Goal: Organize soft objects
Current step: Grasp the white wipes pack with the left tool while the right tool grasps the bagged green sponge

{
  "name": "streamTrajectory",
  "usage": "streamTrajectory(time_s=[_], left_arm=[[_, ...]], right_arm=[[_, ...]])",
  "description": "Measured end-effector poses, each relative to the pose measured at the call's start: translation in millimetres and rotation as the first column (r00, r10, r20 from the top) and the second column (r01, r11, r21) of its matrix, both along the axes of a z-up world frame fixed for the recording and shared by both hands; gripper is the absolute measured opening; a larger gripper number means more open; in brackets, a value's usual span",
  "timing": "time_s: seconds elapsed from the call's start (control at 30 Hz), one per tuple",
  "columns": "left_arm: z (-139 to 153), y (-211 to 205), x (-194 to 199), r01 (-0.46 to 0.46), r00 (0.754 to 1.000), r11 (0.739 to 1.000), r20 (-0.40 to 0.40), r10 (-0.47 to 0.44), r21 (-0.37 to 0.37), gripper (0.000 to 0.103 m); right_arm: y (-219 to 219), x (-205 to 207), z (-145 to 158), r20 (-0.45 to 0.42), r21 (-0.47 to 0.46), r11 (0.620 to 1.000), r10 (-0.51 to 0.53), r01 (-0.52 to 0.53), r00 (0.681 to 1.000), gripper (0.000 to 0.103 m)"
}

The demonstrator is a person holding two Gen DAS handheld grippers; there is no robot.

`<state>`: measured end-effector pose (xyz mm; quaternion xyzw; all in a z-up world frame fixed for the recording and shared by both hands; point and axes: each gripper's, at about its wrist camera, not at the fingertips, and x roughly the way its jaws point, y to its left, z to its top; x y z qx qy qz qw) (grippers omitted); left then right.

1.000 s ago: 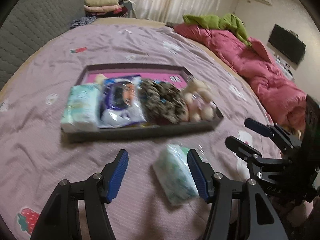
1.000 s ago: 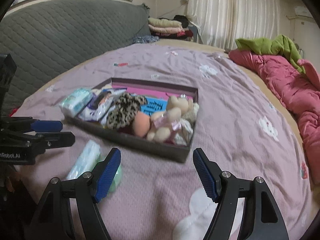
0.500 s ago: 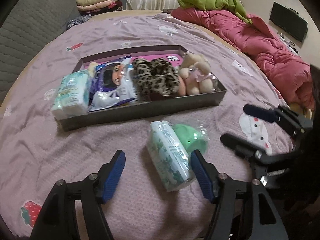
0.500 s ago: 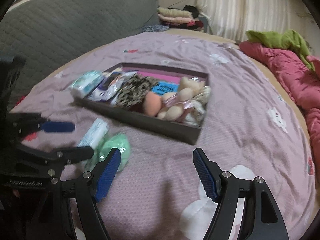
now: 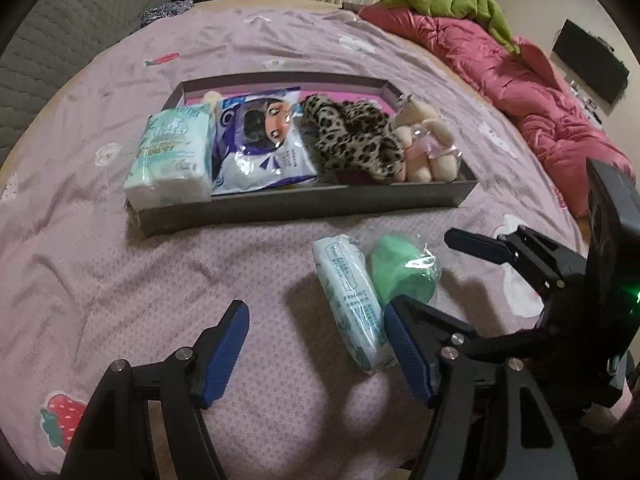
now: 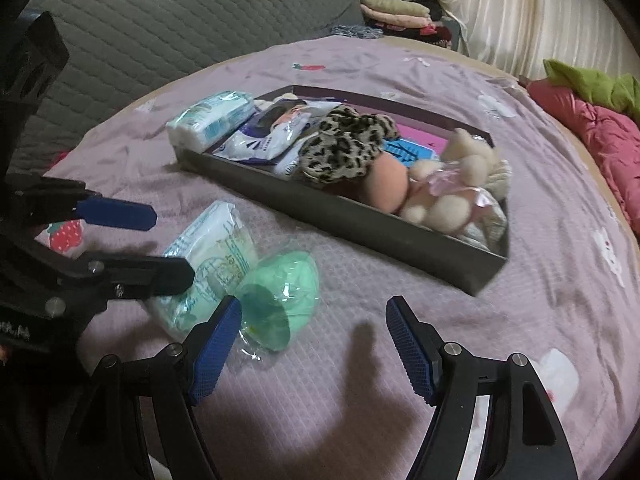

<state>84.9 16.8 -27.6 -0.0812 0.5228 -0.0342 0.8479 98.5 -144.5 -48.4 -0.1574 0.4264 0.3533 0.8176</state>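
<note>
Step in hand: two loose items sit on the purple bedspread (image 5: 100, 272) in front of the dark tray (image 5: 304, 204), and both tongs come in over them, so this reads as the reach before a pickup
Tissue pack: the small tissue pack (image 5: 352, 300) lies on the cover just beside the green sponge (image 5: 404, 276), the two touching or nearly so, near the tray's front wall but not in it
Left gripper (image 5: 316, 352): jaws opening, wide apart, nothing pinched; the pack's near end lies against the inner side of its right finger, not centred in the gap
Right gripper (image 6: 312, 356): spread wide and empty; the wrapped sponge (image 6: 280, 292) sits at its left finger, mostly outside the gap
Tray contents: a large tissue pack (image 5: 172, 156), a wipes pouch (image 5: 260, 148), a leopard-print scrunchie (image 5: 356, 140) and a cream plush toy (image 5: 428, 148) fill it side by side
Next move, my call: each tong needs to shift sideways until its item sits between the pads, then close gently, since both things will squash
Watch for: the two tongs are close together and could clash
Hard to make out: an orange rounded thing (image 6: 388, 188) is half buried behind the scrunchie; free room in the tray is unclear; the pack's print is unreadable
</note>
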Motion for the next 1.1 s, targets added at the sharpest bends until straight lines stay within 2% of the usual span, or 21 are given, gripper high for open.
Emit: streamTrajectory(time_s=[0.13,0.3,0.43,0.5,0.57,0.77,0.83,0.9,0.97,1.1], left_arm=[[-10.6,6.1,-0.2,-0.003,0.999,1.000,-0.041,0.003,-0.001,0.069],[-24.4,16.2,2.9,-0.018,0.997,0.998,-0.071,0.013,-0.064,0.069],[-29.4,22.4,4.0,-0.021,0.997,0.994,-0.075,0.013,-0.103,0.069],[-33.4,27.9,5.8,-0.031,0.997,0.990,-0.081,0.019,-0.141,0.069],[-36.9,31.4,7.3,-0.039,0.996,0.985,-0.088,0.024,-0.170,0.069],[-39.4,25.5,11.2,-0.019,0.997,0.987,-0.078,0.006,-0.162,0.067],[-38.5,25.3,10.8,-0.019,0.997,0.985,-0.073,0.007,-0.169,0.058],[-38.9,20.5,12.4,-0.001,0.998,0.981,-0.067,-0.012,-0.195,0.039],[-37.9,13.1,14.1,0.016,0.998,0.978,-0.061,-0.029,-0.206,0.029],[-28.7,2.8,11.1,0.048,0.998,0.982,-0.022,-0.053,-0.182,0.021]], right_arm=[[11.8,2.7,-7.2,-0.021,0.010,1.000,0.021,-0.021,1.000,0.076],[26.5,3.9,-13.2,0.007,-0.009,0.998,0.065,-0.065,0.998,0.076],[31.8,9.2,-18.4,-0.006,0.003,0.997,0.076,-0.076,0.997,0.076],[30.3,12.2,-18.5,-0.021,0.024,0.997,0.078,-0.077,0.997,0.070],[27.7,15.3,-14.5,-0.032,0.059,0.996,0.076,-0.074,0.997,0.049],[22.2,14.7,-7.4,-0.018,0.053,0.996,0.069,-0.068,0.997,0.045],[17.6,14.4,-2.7,-0.009,0.057,0.996,0.062,-0.061,0.998,0.045],[12.2,12.6,3.7,0.004,0.067,0.996,0.054,-0.055,0.999,0.045],[7.4,10.7,11.0,0.027,0.072,0.996,0.046,-0.048,0.999,0.045],[-2.7,9.2,27.0,0.060,0.109,0.994,0.024,-0.030,0.998,0.045]])
